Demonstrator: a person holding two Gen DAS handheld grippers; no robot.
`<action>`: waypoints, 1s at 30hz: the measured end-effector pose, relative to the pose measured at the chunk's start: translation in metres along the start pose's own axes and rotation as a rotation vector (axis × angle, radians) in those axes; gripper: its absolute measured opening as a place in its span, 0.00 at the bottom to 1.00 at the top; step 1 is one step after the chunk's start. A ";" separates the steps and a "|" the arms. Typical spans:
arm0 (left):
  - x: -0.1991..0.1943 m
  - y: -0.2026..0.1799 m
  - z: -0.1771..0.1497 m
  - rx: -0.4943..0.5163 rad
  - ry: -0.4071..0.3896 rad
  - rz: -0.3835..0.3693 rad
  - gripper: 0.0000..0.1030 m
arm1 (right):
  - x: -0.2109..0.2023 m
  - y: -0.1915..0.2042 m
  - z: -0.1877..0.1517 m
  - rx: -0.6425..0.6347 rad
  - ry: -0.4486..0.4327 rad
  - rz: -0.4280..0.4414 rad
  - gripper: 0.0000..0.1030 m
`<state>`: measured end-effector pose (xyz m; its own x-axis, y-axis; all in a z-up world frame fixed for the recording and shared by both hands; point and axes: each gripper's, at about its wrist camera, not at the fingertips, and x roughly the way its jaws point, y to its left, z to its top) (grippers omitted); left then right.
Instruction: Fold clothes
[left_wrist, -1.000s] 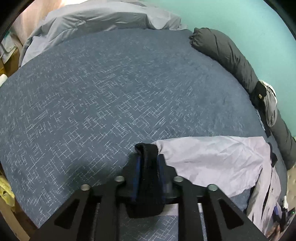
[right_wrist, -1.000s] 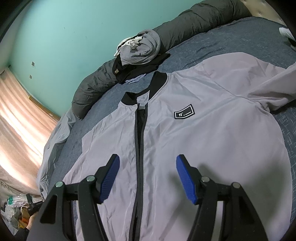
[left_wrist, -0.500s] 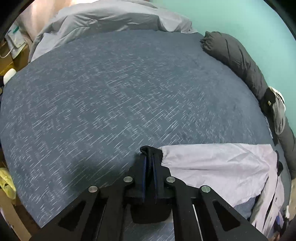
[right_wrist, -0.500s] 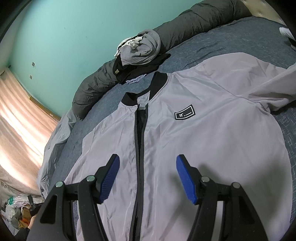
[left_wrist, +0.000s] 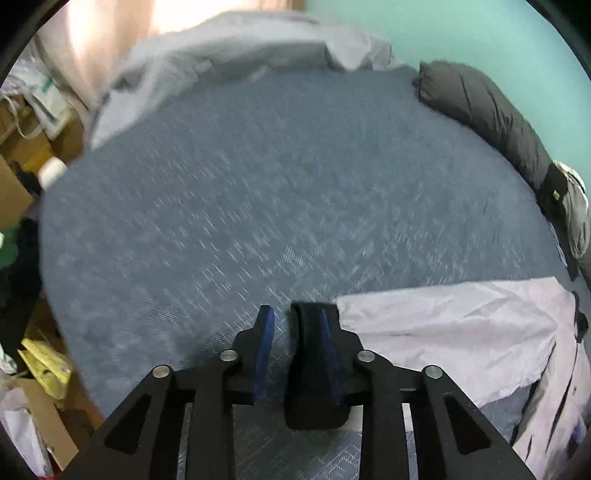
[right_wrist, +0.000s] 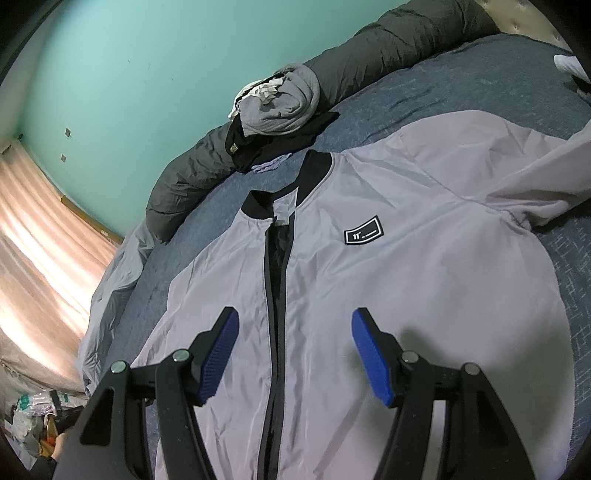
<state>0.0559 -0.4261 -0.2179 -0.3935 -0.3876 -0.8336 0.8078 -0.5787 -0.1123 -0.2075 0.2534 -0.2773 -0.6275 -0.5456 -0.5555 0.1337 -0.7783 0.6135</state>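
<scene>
- While it lies spread face-up on the blue bed (right_wrist: 461, 92), the grey jacket (right_wrist: 369, 295) has its zip partly undone.
- Its black cuff (left_wrist: 314, 332) sits between the left gripper (left_wrist: 293, 321) fingers; jaws are opening, the cuff leaning on one pad only.
- Right gripper (right_wrist: 293, 332) hangs wide apart over the jacket front, holding nothing.
- Rolled dark duvet (right_wrist: 388, 40) along the teal wall (right_wrist: 147, 74).

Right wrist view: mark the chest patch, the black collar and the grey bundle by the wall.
chest patch (right_wrist: 362, 229), right wrist view, centre of the black-edged label.
black collar (right_wrist: 314, 170), right wrist view, its right-hand band.
grey bundle (right_wrist: 282, 105), right wrist view, middle of the rolled grey cloth.
</scene>
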 end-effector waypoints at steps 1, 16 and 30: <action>-0.008 -0.006 -0.002 0.013 -0.015 -0.011 0.33 | -0.002 -0.001 0.001 -0.001 -0.003 0.001 0.63; -0.068 -0.229 -0.099 0.368 0.002 -0.451 0.47 | -0.108 -0.070 0.033 -0.020 -0.053 -0.132 0.63; -0.038 -0.336 -0.185 0.449 0.092 -0.591 0.55 | -0.277 -0.184 0.138 0.036 -0.220 -0.480 0.63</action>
<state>-0.1199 -0.0846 -0.2487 -0.6521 0.1286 -0.7471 0.2085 -0.9171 -0.3398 -0.1641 0.5907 -0.1593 -0.7580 -0.0498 -0.6504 -0.2322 -0.9111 0.3404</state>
